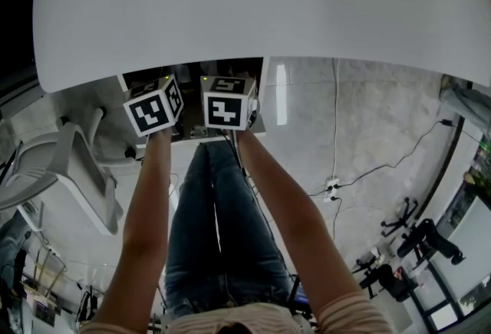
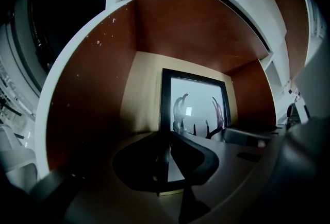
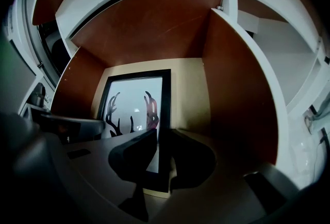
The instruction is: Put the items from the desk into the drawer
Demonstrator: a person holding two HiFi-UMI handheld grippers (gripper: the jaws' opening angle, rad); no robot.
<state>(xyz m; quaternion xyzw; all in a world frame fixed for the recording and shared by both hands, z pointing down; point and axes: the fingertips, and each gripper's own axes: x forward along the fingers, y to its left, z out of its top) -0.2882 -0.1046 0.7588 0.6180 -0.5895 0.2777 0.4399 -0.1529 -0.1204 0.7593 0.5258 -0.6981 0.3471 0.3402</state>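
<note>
The white desk [image 1: 261, 2] fills the top of the head view, and under its near edge the drawer [image 2: 87, 99] stands pulled out, with red-brown side walls and a tan bottom. Inside it is the picture frame [image 2: 193, 99], black-edged with an antler print. It sits roughly midway between the side walls, with a strip of tan bottom showing on each side and its far edge toward the drawer's back. I cannot tell whether it rests on the bottom or hangs just above it.

The left gripper [image 2: 167, 158] is partly closed, its jaws pinching the frame's left edge near the near corner. The right gripper [image 3: 162, 158] grips the right edge the same way.

The main risk is probably an uneven release. If one side lets go first, the frame would likely swing on the other thin edge and drop a corner onto the bottom, which could crack the glass [image 3: 131, 102]. Each grip holds only a narrow strip of edge, so a twist between the two hands might let it slip. Lifting out too steeply could knock the grippers on the desk's underside.
</note>
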